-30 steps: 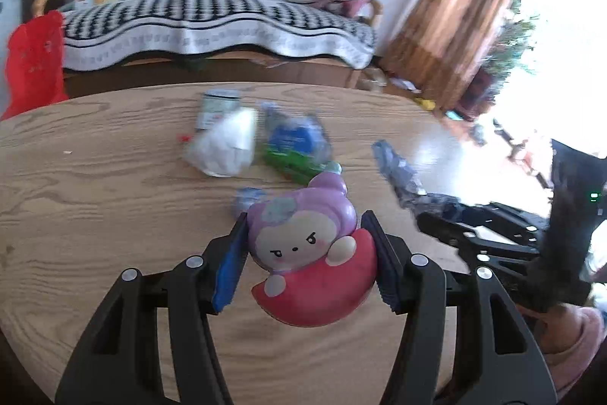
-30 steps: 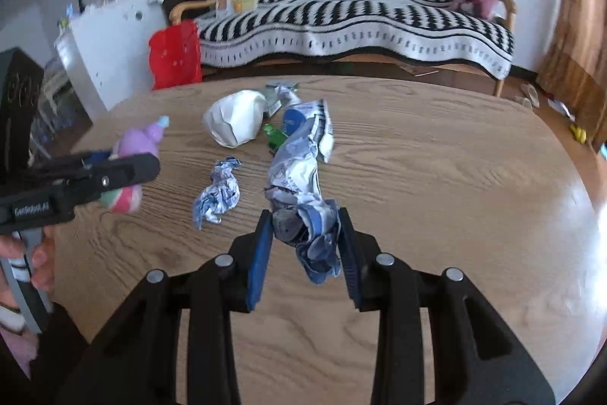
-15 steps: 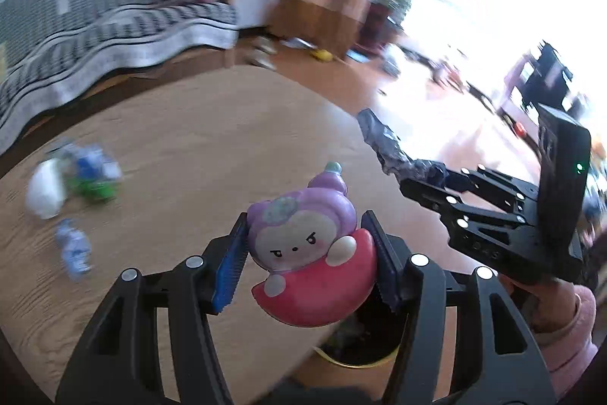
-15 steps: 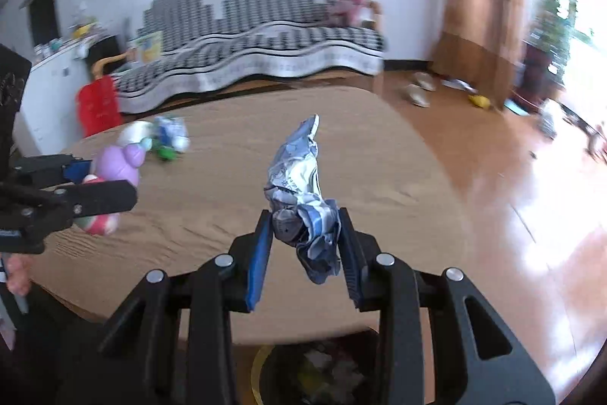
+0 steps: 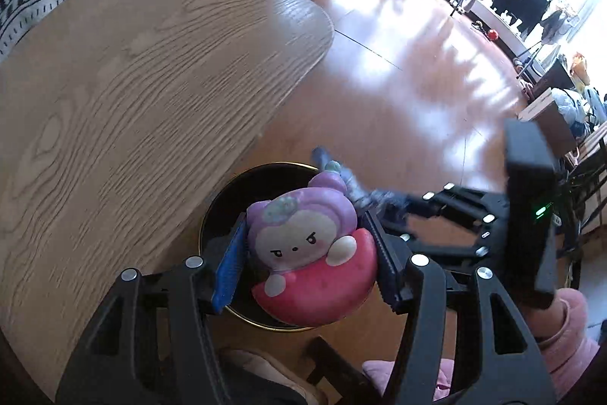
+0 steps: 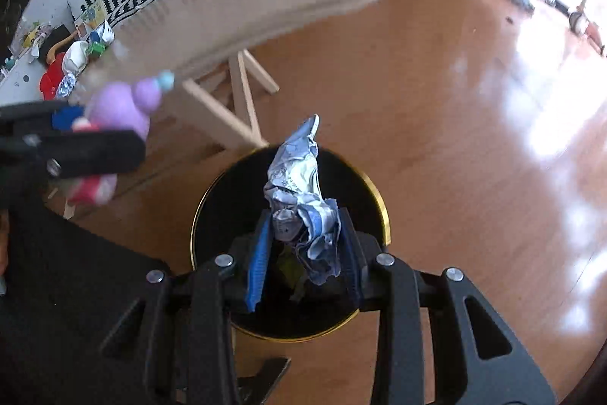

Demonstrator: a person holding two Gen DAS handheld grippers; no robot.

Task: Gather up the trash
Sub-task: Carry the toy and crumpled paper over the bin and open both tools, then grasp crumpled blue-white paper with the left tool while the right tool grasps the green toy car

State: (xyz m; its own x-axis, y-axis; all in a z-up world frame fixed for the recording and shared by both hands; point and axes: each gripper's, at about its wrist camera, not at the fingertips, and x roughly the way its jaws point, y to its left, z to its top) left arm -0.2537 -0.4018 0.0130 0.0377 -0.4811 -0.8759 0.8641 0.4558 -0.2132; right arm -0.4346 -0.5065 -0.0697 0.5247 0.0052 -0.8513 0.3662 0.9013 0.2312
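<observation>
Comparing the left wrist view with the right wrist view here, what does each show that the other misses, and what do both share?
Only the left wrist view shows the toy's face and the tabletop's wood grain. Only the right wrist view shows the table legs and the leftover trash on the far end. Both show the bin, the left gripper clamping the toy and the right gripper holding a crumpled wrapper.

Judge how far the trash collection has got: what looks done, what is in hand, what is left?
Done: some rubbish already lies inside the black bin. In hand: the left gripper grips a pink and purple squishy toy and the right gripper a crumpled wrapper, both above the bin, neither dropped yet. Left: a few wrappers remain on the table.
</observation>
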